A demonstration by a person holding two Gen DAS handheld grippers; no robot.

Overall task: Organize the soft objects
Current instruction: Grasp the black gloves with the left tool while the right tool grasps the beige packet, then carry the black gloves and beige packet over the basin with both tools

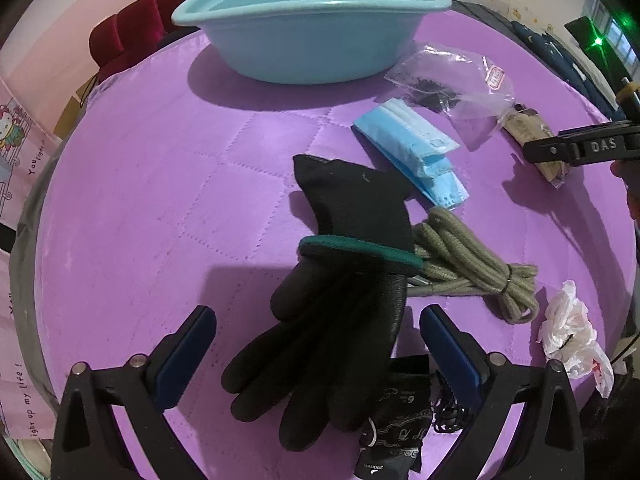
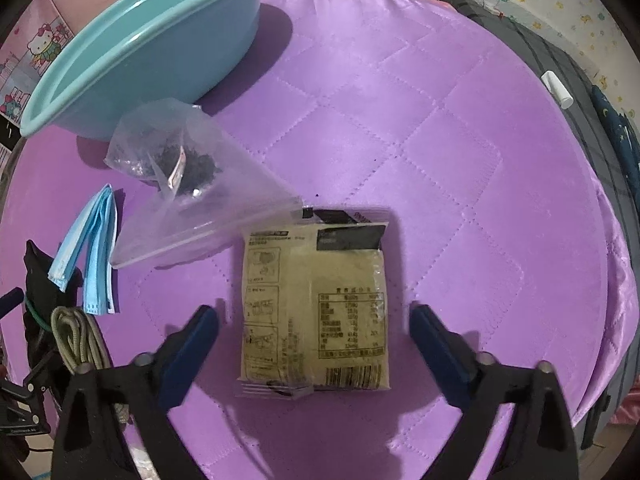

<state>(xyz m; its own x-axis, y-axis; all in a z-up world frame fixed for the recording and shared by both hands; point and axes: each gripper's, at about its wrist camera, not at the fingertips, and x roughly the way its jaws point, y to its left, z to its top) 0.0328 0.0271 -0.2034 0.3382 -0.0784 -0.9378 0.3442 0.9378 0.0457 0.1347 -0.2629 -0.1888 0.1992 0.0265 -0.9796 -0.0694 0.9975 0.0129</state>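
Two black gloves (image 1: 332, 320) with a green cuff lie on the purple quilted cloth (image 1: 160, 200). My left gripper (image 1: 318, 312) stands open, a blue pad on each side of the glove and neither touching it. In the right wrist view a beige printed food packet (image 2: 316, 300) lies flat between the open fingers of my right gripper (image 2: 314, 310), with a gap on both sides. A teal basin (image 1: 312, 28) stands at the back of the cloth and holds nothing that I can see. Blue face masks (image 1: 412, 156), a clear bag of dark bits (image 1: 452, 80) and a coiled olive cord (image 1: 472, 272) lie between the two grippers.
A crumpled white plastic bag (image 1: 572, 332) lies at the right edge, and a black printed pouch (image 1: 396, 420) sits partly under the glove. A small white cylinder (image 2: 557, 90) rests on grey bedding past the cloth's right edge. Red cushions stand behind the basin (image 2: 132, 52).
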